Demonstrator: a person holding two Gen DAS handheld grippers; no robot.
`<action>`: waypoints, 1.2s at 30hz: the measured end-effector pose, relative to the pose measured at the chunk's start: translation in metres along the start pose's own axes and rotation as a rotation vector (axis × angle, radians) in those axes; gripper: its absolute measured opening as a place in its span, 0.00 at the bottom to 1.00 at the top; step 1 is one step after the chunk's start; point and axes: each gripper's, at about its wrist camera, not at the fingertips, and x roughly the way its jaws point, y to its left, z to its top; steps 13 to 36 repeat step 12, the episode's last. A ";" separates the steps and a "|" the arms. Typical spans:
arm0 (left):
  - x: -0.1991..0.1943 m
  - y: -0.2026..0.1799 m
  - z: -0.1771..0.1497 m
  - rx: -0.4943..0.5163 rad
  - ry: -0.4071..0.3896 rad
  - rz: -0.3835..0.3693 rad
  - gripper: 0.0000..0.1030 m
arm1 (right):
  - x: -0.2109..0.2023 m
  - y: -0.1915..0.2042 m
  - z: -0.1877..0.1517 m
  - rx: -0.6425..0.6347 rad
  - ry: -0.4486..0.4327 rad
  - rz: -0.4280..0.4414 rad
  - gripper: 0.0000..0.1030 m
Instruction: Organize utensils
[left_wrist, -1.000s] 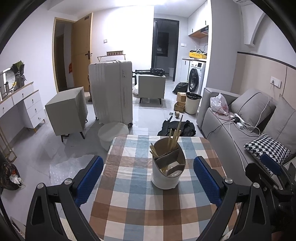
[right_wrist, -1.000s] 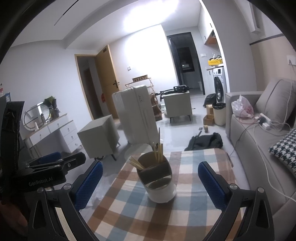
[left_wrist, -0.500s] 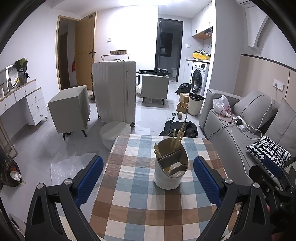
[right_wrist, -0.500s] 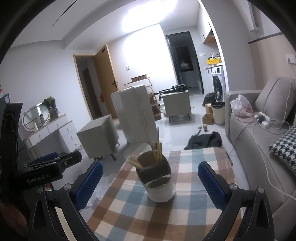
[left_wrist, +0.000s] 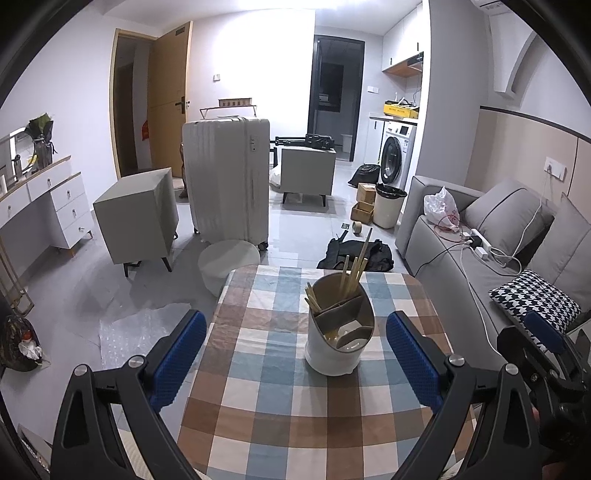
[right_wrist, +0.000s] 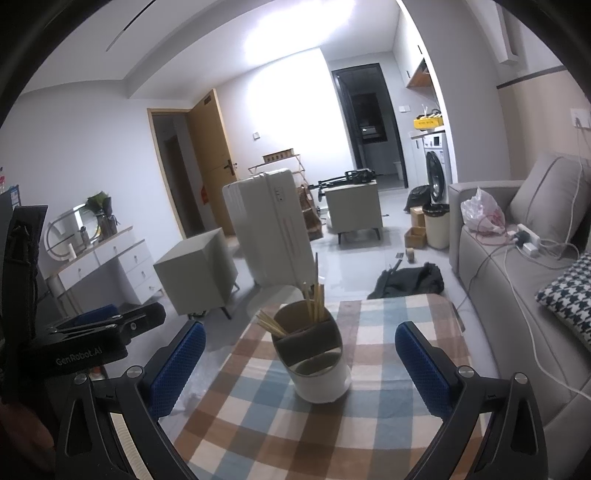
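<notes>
"GenRobot.AI" legible on left gripper (right_wrist: 105, 334), both grippers' jaws spread wide and empty, flanking chopstick holder (left_wrist: 339, 334) mid-desk (left_wrist: 258, 424), bare checked cloth all round.

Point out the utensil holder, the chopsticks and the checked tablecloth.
utensil holder (left_wrist: 334, 352), left wrist view, white outer wall.
chopsticks (right_wrist: 318, 306), right wrist view, upright sticks above the rim.
checked tablecloth (left_wrist: 266, 406), left wrist view, bare patch.
</notes>
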 end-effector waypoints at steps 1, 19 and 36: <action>0.000 -0.001 0.000 0.004 0.001 -0.002 0.92 | 0.000 0.000 0.000 0.000 0.000 0.000 1.00; 0.002 -0.001 -0.003 0.007 -0.022 0.008 0.93 | 0.002 0.000 -0.001 0.001 0.008 0.000 1.00; 0.002 -0.001 -0.003 0.007 -0.022 0.008 0.93 | 0.002 0.000 -0.001 0.001 0.008 0.000 1.00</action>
